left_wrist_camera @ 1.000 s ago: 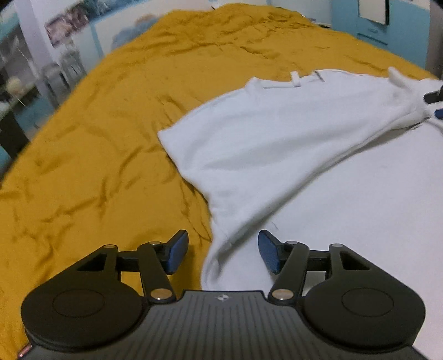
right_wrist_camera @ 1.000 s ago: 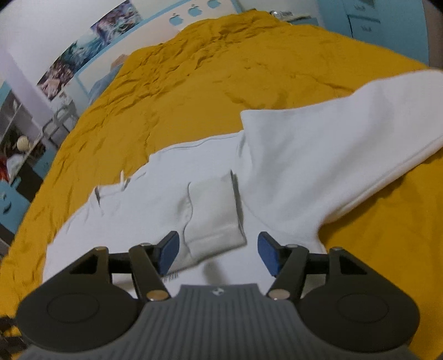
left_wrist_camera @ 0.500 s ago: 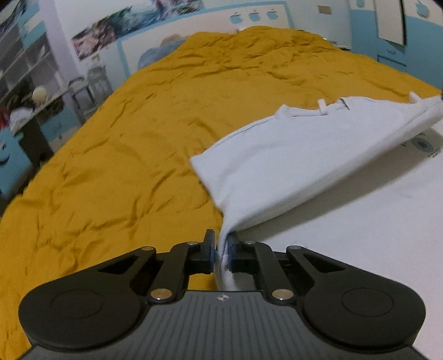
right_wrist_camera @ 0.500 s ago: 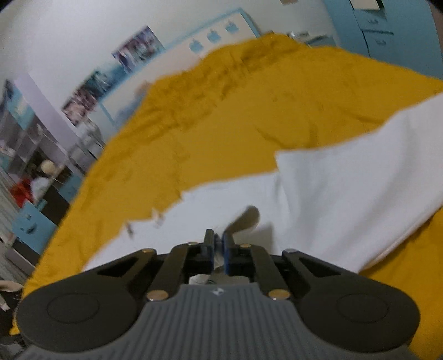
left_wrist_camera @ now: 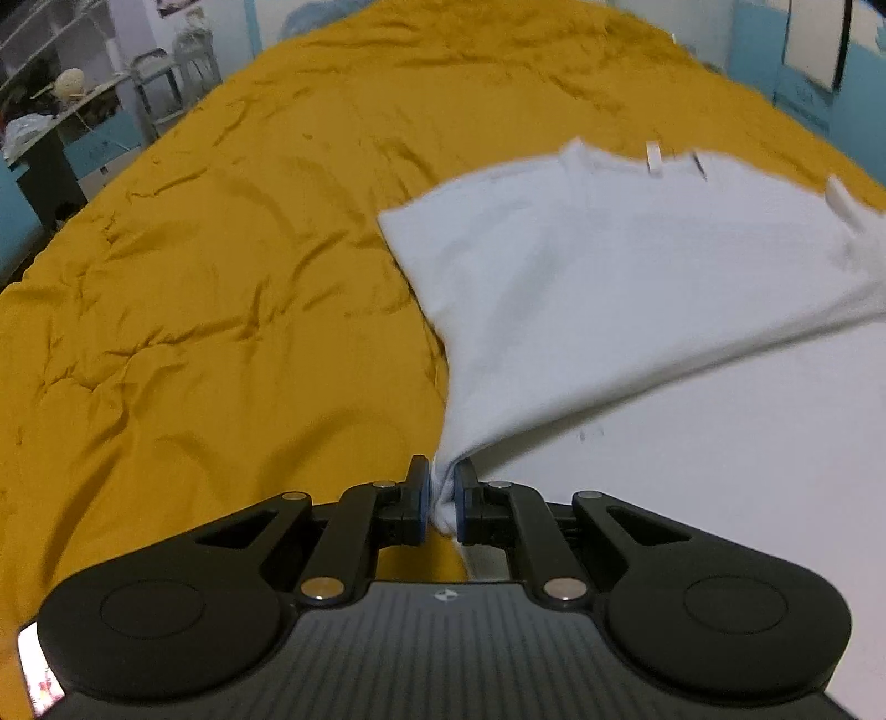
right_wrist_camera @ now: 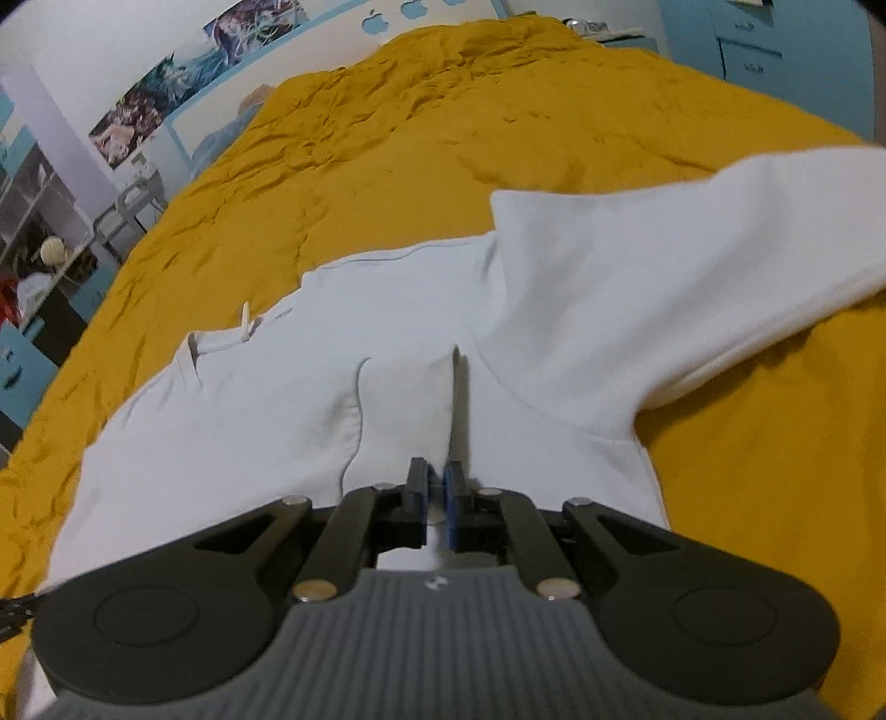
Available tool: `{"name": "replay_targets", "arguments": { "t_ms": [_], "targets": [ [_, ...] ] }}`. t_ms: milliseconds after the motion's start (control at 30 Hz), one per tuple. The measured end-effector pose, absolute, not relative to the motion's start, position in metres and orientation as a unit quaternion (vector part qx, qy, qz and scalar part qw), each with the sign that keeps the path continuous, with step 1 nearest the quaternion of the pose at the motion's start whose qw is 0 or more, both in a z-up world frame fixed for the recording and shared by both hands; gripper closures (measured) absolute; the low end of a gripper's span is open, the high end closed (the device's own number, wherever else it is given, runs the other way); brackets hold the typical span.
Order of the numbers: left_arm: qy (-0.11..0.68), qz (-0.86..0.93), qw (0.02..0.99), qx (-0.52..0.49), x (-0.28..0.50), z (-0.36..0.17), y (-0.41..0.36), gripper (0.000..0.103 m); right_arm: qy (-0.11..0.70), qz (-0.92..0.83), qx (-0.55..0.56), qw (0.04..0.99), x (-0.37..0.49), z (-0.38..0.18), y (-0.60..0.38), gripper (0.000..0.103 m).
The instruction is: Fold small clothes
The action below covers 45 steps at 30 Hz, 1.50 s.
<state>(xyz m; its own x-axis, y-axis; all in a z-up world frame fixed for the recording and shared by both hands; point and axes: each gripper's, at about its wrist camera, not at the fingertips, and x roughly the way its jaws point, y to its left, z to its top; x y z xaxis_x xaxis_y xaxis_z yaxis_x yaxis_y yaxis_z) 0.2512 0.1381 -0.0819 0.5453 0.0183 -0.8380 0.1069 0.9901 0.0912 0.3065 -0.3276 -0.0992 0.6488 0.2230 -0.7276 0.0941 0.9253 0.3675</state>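
Observation:
A white hoodie (left_wrist_camera: 609,288) lies on the mustard bedspread (left_wrist_camera: 221,277). My left gripper (left_wrist_camera: 441,493) is shut on a corner of its fabric, which rises taut from the jaws toward the right. In the right wrist view the white hoodie (right_wrist_camera: 387,354) spreads out with a sleeve (right_wrist_camera: 692,288) stretched to the right. My right gripper (right_wrist_camera: 436,493) is shut on the cuff of the folded-in sleeve (right_wrist_camera: 410,404), pinching it into a ridge. Drawstrings (right_wrist_camera: 246,324) show near the neck at the left.
The mustard bedspread (right_wrist_camera: 498,127) fills most of both views. A shelf with clutter (right_wrist_camera: 44,243) and a blue cabinet (right_wrist_camera: 764,44) stand beyond the bed's edges. Posters (right_wrist_camera: 183,72) hang on the far wall.
Both grippers went from open to shut on the hoodie fabric. The left-held corner has lifted off the bed and pulled taut; the right one now pinches the sleeve cuff.

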Motion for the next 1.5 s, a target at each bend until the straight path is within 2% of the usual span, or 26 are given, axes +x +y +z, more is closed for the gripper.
{"name": "replay_targets", "arguments": {
  "t_ms": [133,200,267,367,433,500,567,667,967,1000,1033,1067,1100,1233,1367,1433,1500],
  "targets": [
    [0.514,-0.008,0.857,0.049,0.252,-0.074,0.144,0.096,0.432,0.024,0.154,0.888,0.306,-0.096,-0.324,0.103],
    [0.53,0.004,0.847,0.053,0.251,-0.067,0.147,0.096,0.434,0.017,0.147,0.889,0.301,-0.094,-0.327,0.1],
    [0.503,-0.015,0.864,0.031,0.244,-0.051,0.151,0.095,0.428,0.016,0.142,0.893,0.296,-0.086,-0.334,0.095],
    [0.458,-0.025,0.888,-0.005,0.246,-0.03,0.155,0.093,0.415,0.016,0.133,0.9,0.288,-0.077,-0.343,0.093],
    [0.429,-0.009,0.903,-0.026,0.259,-0.026,0.155,0.083,0.406,0.011,0.131,0.904,0.287,-0.073,-0.348,0.089],
    [0.412,-0.006,0.908,-0.076,0.279,-0.03,0.16,0.061,0.399,0.007,0.133,0.907,0.286,-0.069,-0.353,0.087],
    [0.391,-0.015,0.91,-0.138,0.3,-0.04,0.168,0.055,0.392,0.007,0.138,0.909,0.285,-0.065,-0.355,0.085],
    [0.379,-0.003,0.905,-0.191,0.332,-0.057,0.18,0.053,0.383,0.016,0.133,0.914,0.283,-0.061,-0.354,0.082],
    [0.387,0.019,0.864,-0.322,0.397,-0.109,0.229,0.053,0.365,0.006,0.118,0.924,0.294,-0.067,-0.358,0.078],
    [0.39,0.011,0.86,-0.329,0.401,-0.113,0.229,0.059,0.363,0.0,0.118,0.924,0.296,-0.068,-0.36,0.078],
    [0.393,0.001,0.858,-0.33,0.405,-0.116,0.228,0.069,0.363,-0.006,0.119,0.924,0.298,-0.07,-0.363,0.078],
    [0.396,-0.008,0.858,-0.325,0.409,-0.118,0.225,0.091,0.364,-0.013,0.118,0.924,0.3,-0.072,-0.366,0.078],
    [0.395,-0.009,0.864,-0.311,0.41,-0.116,0.221,0.098,0.366,-0.018,0.117,0.923,0.303,-0.074,-0.369,0.078],
    [0.361,-0.015,0.893,-0.269,0.409,-0.097,0.218,0.1,0.366,-0.04,0.111,0.923,0.308,-0.079,-0.38,0.078],
    [0.402,-0.009,0.896,-0.187,0.422,-0.102,0.208,0.099,0.364,-0.077,0.106,0.922,0.313,-0.081,-0.4,0.078],
    [0.412,-0.011,0.893,-0.18,0.426,-0.108,0.206,0.099,0.363,-0.098,0.118,0.919,0.316,-0.082,-0.414,0.078],
    [0.4,0.004,0.897,-0.189,0.422,-0.105,0.208,0.09,0.358,-0.113,0.149,0.915,0.317,-0.081,-0.433,0.075]
  ]
}}
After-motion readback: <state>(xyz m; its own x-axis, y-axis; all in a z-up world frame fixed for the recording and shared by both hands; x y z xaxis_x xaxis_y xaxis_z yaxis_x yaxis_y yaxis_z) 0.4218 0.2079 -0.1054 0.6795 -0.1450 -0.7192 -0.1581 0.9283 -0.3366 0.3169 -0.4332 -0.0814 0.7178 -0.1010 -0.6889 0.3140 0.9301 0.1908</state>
